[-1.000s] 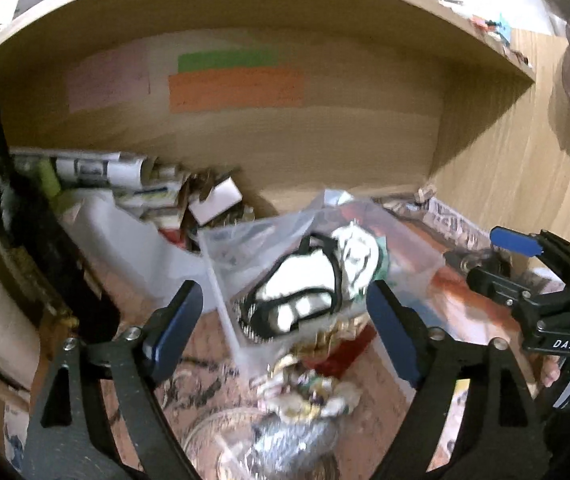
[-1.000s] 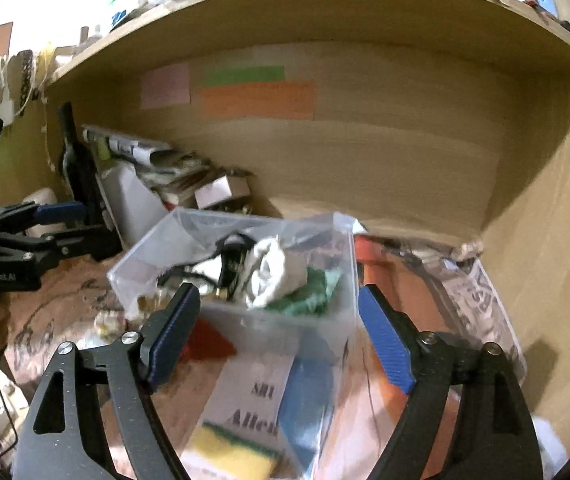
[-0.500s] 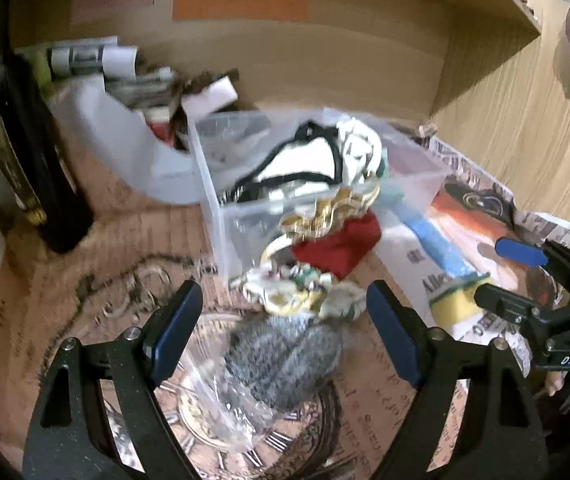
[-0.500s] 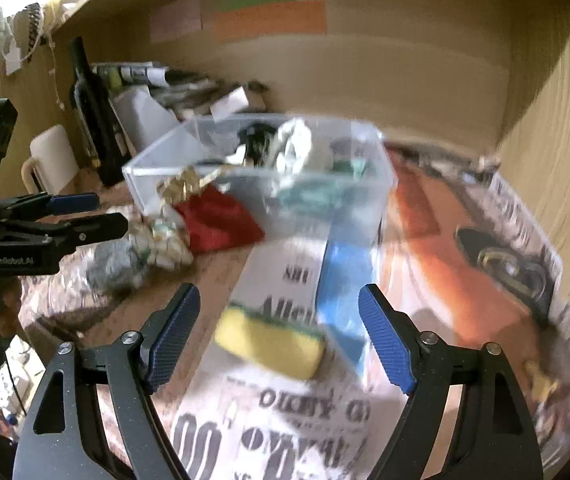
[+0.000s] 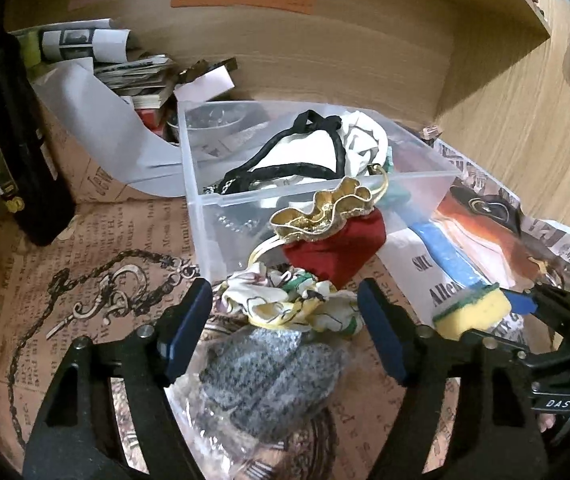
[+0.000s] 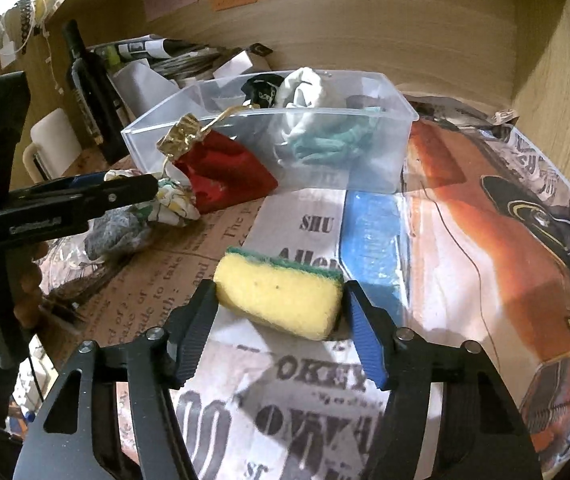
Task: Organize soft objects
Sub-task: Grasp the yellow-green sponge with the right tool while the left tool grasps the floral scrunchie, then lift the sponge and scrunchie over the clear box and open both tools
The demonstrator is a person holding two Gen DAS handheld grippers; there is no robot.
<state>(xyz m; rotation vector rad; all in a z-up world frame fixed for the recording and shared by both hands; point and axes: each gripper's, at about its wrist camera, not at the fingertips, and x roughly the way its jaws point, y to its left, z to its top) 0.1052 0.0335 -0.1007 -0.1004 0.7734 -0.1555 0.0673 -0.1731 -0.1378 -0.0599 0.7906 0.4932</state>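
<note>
A clear plastic bin point(image 5: 221, 196) point(image 6: 401, 120) on the desk holds white, black and teal cloths. In front of it lie a red pouch with gold trim point(image 5: 337, 248) point(image 6: 225, 172), a patterned scarf point(image 5: 285, 304) point(image 6: 173, 204) and a grey knit piece in plastic point(image 5: 273, 376) point(image 6: 117, 232). My left gripper point(image 5: 285, 320) is open, its fingers on either side of the scarf. My right gripper point(image 6: 281, 312) stands with its fingers at both ends of a yellow and green sponge point(image 6: 281, 296) point(image 5: 473, 308) that lies on the paper; the sponge looks unsqueezed.
A dark bottle point(image 5: 9, 140) point(image 6: 93, 92) stands at the left. Rolled papers and boxes point(image 5: 125, 68) are piled behind the bin against the wooden back wall. A blue flat pack point(image 6: 373, 232) lies beside the sponge. Printed paper point(image 6: 505, 208) covers the desk.
Both grippers came down and pulled back from the bin. The left now frames the scarf. The right closed in around the sponge.
</note>
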